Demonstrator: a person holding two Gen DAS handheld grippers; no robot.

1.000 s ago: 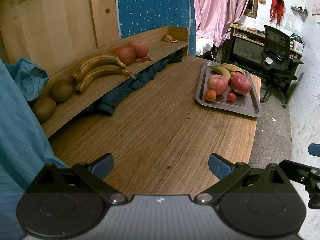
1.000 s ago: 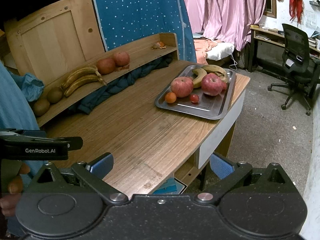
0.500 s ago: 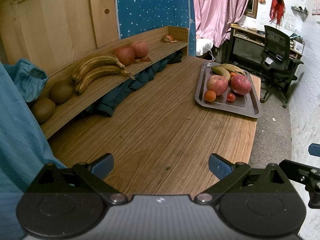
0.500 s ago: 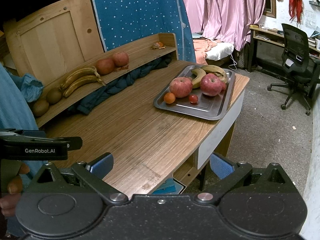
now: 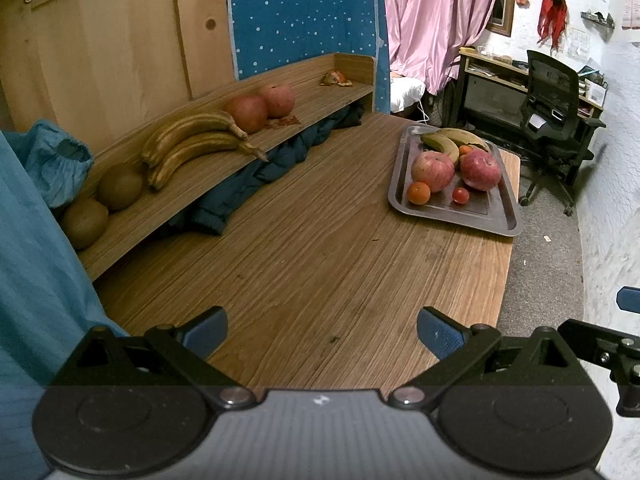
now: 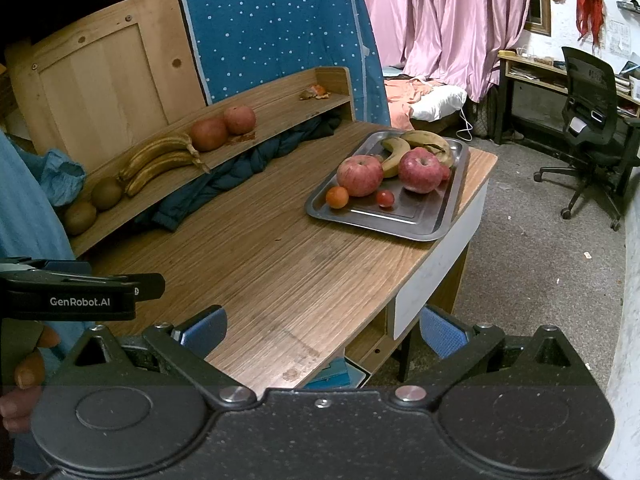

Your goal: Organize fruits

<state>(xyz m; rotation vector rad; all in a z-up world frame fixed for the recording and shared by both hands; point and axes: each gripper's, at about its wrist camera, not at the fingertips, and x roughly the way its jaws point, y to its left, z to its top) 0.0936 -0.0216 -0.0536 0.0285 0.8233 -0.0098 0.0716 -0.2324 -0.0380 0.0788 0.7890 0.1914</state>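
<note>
Only right wrist view shows fingers [image 6: 28, 368] — gripping left hand-held gripper [image 6: 80, 300].

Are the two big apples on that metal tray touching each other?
Apart. The right wrist view shows a banana in the gap between the left apple and the right apple.

"GenRobot.AI" on the left gripper [image 6: 156, 284]

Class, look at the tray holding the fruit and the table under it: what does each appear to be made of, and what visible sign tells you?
Tray: apparently metal, likely stainless steel, with a grey, dully reflective surface and a thin rolled rim.
Table: wood-look top with brown streaked grain and a matte finish; whether solid wood or laminate cannot be told.
</note>
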